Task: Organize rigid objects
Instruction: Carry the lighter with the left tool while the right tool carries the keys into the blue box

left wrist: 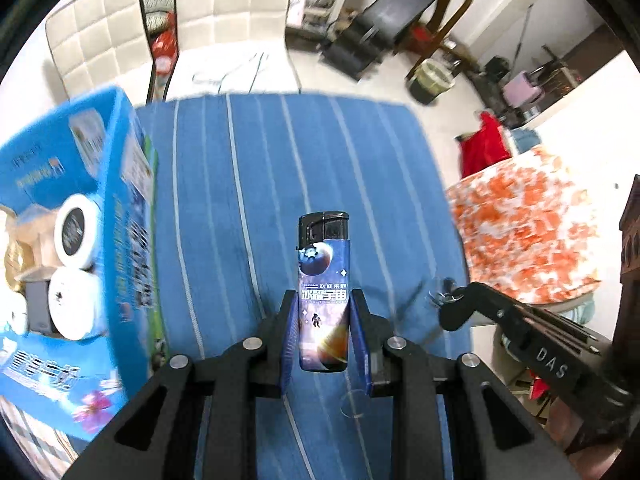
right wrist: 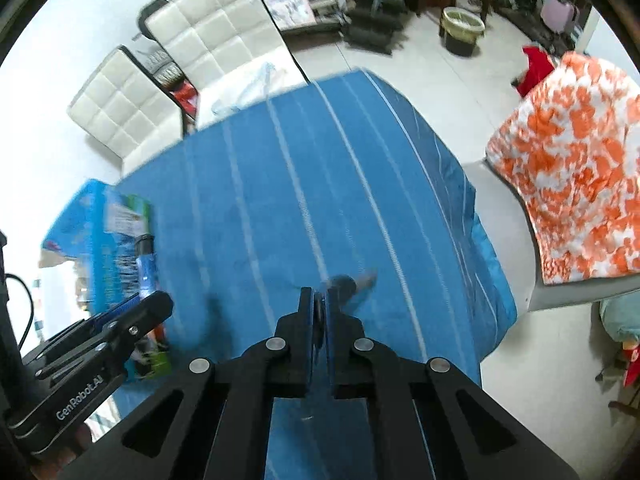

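Observation:
My left gripper (left wrist: pixel 323 300) is shut on a blue lighter (left wrist: pixel 323 280) with a space print and black cap, held upright above the blue striped tablecloth (left wrist: pixel 256 184). It also shows in the right wrist view (right wrist: pixel 145 264), beside the blue box. My right gripper (right wrist: pixel 319 300) is shut on a small thin object (right wrist: pixel 352 282) that is blurred; it shows as a clear and dark piece at the gripper tip in the left wrist view (left wrist: pixel 444 294). An open blue cardboard box (left wrist: pixel 120 208) at the left holds white round jars (left wrist: pixel 74 230) and other items.
White padded chairs (right wrist: pixel 216 36) stand behind the table. A chair with an orange-and-white cloth (right wrist: pixel 576 168) stands at the right. The tablecloth (right wrist: pixel 304 200) edge falls off at the right (right wrist: pixel 492 280). Clutter and a bin (right wrist: pixel 460 28) sit on the far floor.

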A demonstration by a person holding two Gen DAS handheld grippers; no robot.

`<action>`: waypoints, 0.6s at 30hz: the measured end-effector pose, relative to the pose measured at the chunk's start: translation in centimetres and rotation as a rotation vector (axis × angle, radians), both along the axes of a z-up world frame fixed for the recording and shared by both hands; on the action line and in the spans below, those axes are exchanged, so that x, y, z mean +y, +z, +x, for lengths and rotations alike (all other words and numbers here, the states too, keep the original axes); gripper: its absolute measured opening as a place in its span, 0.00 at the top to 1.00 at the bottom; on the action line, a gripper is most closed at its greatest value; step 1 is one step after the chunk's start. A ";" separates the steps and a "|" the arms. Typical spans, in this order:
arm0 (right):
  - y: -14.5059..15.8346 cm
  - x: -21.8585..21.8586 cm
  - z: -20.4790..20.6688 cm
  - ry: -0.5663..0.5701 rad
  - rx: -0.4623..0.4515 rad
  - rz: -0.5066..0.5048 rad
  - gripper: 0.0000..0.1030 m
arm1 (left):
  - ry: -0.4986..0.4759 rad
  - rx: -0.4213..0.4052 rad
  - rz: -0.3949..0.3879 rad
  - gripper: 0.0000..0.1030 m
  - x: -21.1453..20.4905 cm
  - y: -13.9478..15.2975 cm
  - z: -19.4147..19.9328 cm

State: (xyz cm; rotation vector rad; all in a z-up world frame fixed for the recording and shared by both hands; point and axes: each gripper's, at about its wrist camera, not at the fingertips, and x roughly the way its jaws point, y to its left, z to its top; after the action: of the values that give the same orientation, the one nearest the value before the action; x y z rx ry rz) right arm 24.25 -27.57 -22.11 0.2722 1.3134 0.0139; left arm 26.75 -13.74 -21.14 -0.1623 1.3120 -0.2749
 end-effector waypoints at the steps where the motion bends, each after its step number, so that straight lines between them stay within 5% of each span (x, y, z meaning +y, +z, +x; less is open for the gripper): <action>1: 1.4 0.8 -0.4 0.010 -0.023 0.007 0.95 | -0.004 -0.017 -0.009 0.78 0.4 1.0 -0.1; 11: 11.0 13.6 -2.8 0.174 -0.167 0.087 0.95 | 0.060 -0.156 0.006 0.78 10.1 9.1 -2.9; 18: 10.9 24.3 -3.6 0.290 -0.156 0.133 0.95 | 0.166 -0.161 0.083 0.78 19.2 11.1 -5.0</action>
State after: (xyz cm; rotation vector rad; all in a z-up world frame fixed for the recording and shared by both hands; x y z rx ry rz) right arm 20.67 -3.30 -11.19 0.1872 1.1887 0.3619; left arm 21.78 5.43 -10.05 -0.1748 1.1405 -0.0900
